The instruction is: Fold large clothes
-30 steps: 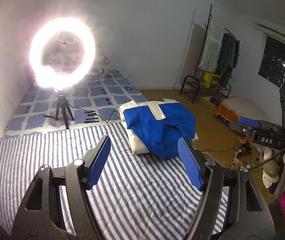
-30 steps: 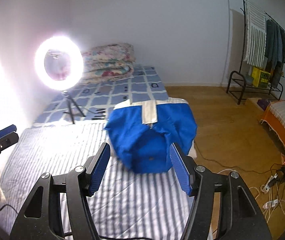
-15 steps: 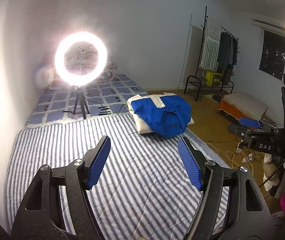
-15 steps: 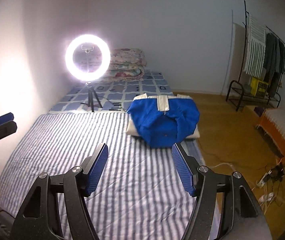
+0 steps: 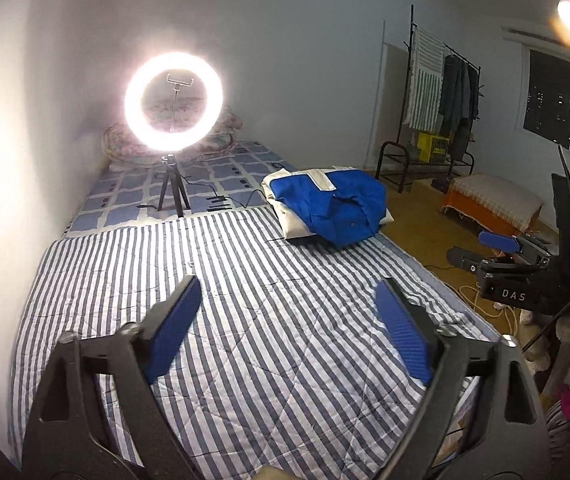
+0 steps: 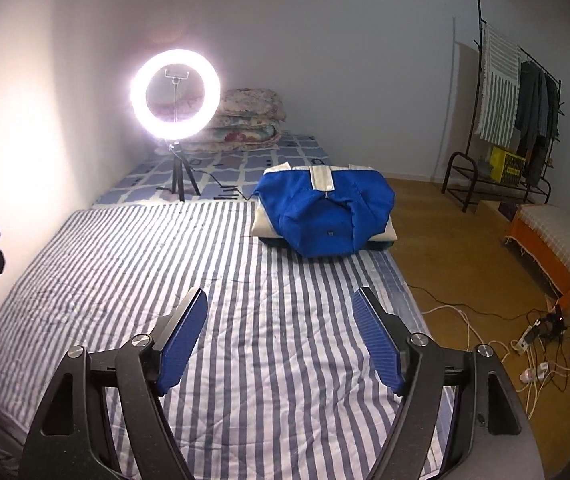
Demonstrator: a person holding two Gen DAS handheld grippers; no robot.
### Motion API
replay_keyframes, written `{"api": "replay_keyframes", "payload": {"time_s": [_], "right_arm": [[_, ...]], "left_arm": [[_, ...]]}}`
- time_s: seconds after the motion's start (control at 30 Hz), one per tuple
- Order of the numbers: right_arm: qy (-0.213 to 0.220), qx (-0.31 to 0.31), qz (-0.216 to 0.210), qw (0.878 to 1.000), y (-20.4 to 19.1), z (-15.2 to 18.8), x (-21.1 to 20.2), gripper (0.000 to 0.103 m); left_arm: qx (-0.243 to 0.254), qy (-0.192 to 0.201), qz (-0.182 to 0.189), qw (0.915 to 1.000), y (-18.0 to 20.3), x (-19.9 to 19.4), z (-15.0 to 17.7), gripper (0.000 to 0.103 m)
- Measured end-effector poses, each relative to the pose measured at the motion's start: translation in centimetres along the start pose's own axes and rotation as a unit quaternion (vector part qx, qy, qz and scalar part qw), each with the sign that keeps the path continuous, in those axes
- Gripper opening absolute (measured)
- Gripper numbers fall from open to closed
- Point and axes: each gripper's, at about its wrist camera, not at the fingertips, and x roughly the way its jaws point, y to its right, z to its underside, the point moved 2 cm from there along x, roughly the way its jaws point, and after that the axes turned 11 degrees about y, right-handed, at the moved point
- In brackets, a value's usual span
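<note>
A folded blue and cream garment (image 5: 327, 208) lies on the far right part of the blue-and-white striped bed (image 5: 245, 320); it also shows in the right wrist view (image 6: 325, 212). My left gripper (image 5: 287, 308) is open and empty, well back from the garment above the bed. My right gripper (image 6: 281, 316) is open and empty, also far back from the garment over the striped bed (image 6: 165, 264). The right gripper shows at the right edge of the left wrist view (image 5: 501, 248).
A lit ring light on a tripod (image 5: 173, 104) stands behind the striped cover, its cable running toward the garment. Folded quilts (image 6: 245, 120) sit by the far wall. A clothes rack (image 6: 505, 100), an orange cushion (image 6: 553, 240) and floor cables (image 6: 533, 340) are on the right.
Both grippers have pulled back and risen away from the folded garment, which now looks smaller and farther. The garment stays in place on the bed.
</note>
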Motion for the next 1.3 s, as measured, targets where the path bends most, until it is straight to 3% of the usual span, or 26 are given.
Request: {"api": "replay_keyframes", "payload": {"time_s": [0.27, 0.63, 0.97, 1.3], "right_arm": [[0.009, -0.002, 0.018, 1.0, 0.0, 1.0, -0.4, 0.081], [-0.003, 0.017, 0.013, 1.0, 0.4, 1.6, 0.2, 0.082], [0.003, 0.076, 0.016, 0.997, 1.8, 1.9, 0.3, 0.082], [-0.002, 0.063, 0.019, 0.998, 1.4, 2.2, 0.5, 0.082]], "left_arm": [[0.022, -0.002, -0.014, 0.9997, 0.3, 0.1, 0.8, 0.103], [0.029, -0.029, -0.058, 0.9975, -0.1, 1.2, 2.2, 0.103], [0.033, -0.023, -0.064, 0.9971, -0.2, 0.8, 2.4, 0.103], [0.04, -0.019, -0.068, 0.9967, 0.4, 0.2, 2.5, 0.103]]}}
